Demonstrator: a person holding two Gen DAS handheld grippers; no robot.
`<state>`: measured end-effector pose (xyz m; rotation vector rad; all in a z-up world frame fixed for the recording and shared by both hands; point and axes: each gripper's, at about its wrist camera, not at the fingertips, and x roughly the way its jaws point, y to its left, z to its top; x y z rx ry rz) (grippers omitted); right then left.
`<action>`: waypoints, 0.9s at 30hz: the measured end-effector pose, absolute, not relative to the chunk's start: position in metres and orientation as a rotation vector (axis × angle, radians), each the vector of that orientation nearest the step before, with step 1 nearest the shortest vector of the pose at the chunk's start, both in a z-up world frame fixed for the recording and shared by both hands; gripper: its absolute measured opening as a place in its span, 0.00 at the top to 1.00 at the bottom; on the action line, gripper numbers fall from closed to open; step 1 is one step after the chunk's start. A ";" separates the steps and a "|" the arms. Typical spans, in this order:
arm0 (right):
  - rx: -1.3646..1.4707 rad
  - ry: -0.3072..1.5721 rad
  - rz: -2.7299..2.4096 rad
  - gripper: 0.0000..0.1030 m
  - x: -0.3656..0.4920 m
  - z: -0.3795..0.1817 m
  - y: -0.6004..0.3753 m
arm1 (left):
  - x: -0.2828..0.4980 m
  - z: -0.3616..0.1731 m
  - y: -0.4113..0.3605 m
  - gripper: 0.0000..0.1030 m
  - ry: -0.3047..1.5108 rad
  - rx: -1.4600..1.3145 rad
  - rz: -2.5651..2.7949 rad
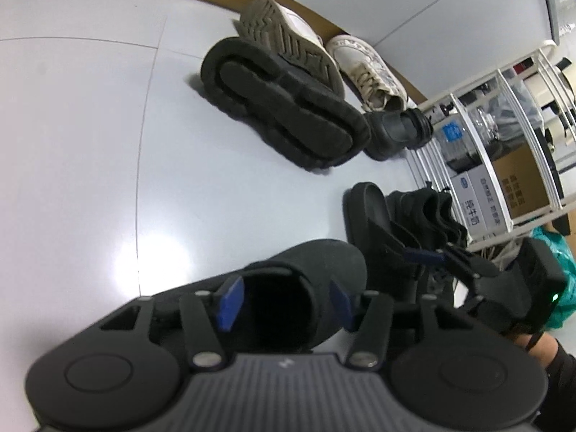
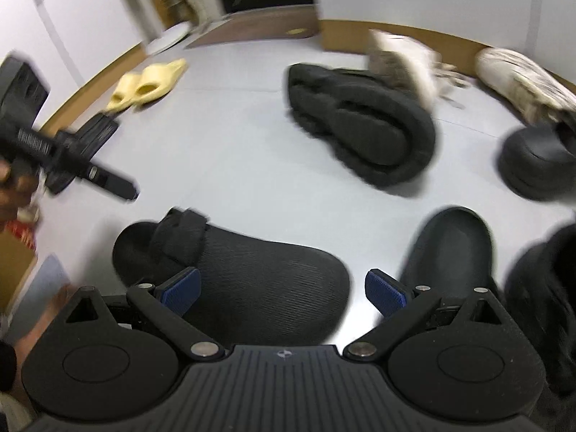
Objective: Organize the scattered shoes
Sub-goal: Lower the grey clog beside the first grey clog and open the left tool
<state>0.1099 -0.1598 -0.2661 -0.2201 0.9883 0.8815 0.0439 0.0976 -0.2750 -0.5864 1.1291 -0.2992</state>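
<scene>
A black mesh shoe (image 1: 306, 262) lies on the pale floor right under my left gripper (image 1: 284, 304). That gripper is open, its blue pads standing either side of the shoe's collar. In the right wrist view the same shoe (image 2: 259, 273) points its toe between the pads of my open right gripper (image 2: 284, 293), and a black slide (image 2: 453, 248) lies just to the right. The left gripper (image 2: 122, 156) shows at the far left of that view, in a hand. The right gripper (image 1: 442, 255) hovers over the black slide (image 1: 363, 208) and a dark shoe (image 1: 428, 212).
A big black chunky-soled shoe (image 1: 280, 104) lies on its side mid-floor, with two white sneakers (image 1: 363, 68) and a black shoe (image 1: 396, 129) behind it. Yellow slippers (image 2: 147, 82) sit by the left wall. A white rack (image 1: 504, 144) with boxes stands at right.
</scene>
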 end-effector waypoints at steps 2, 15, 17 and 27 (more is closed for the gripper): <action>-0.288 0.971 0.891 0.03 0.107 -0.272 -0.149 | 0.043 -0.278 0.099 0.45 1.140 -0.596 -0.290; -0.371 0.995 0.886 0.02 0.094 -0.292 -0.130 | 0.043 -0.287 0.108 0.44 1.160 -0.632 -0.239; -0.371 0.997 0.870 0.02 0.090 -0.293 -0.131 | 0.043 -0.289 0.109 0.44 1.165 -0.638 -0.232; -0.286 1.051 0.853 0.03 0.080 -0.290 -0.142 | 0.042 -0.291 0.110 0.44 1.165 -0.641 -0.223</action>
